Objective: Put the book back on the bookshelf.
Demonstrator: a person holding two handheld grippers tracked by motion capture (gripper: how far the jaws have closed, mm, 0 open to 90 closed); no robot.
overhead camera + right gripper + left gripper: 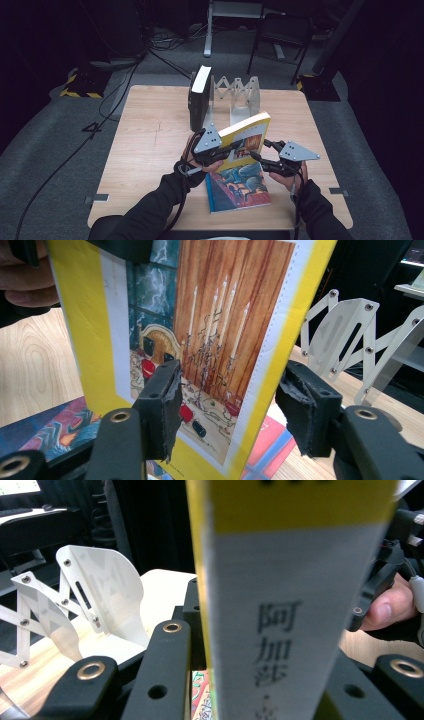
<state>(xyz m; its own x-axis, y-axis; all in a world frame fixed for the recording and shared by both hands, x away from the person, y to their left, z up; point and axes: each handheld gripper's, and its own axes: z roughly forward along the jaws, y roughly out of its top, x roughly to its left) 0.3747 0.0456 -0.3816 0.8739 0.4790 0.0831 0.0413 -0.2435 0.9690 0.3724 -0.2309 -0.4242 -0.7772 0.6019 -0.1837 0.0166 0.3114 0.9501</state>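
High view: yellow book [248, 136] lifted, tilted, over blue book [239, 189] lying flat at table's [150, 135] near edge. Left gripper [227, 150] clamped on its spine; right gripper [256, 156] jaws straddle its right edge, one pad clear.

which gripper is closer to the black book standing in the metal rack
Left. The left gripper, shut on the yellow book, sits just in front of the black book; the right gripper is farther off to the right.
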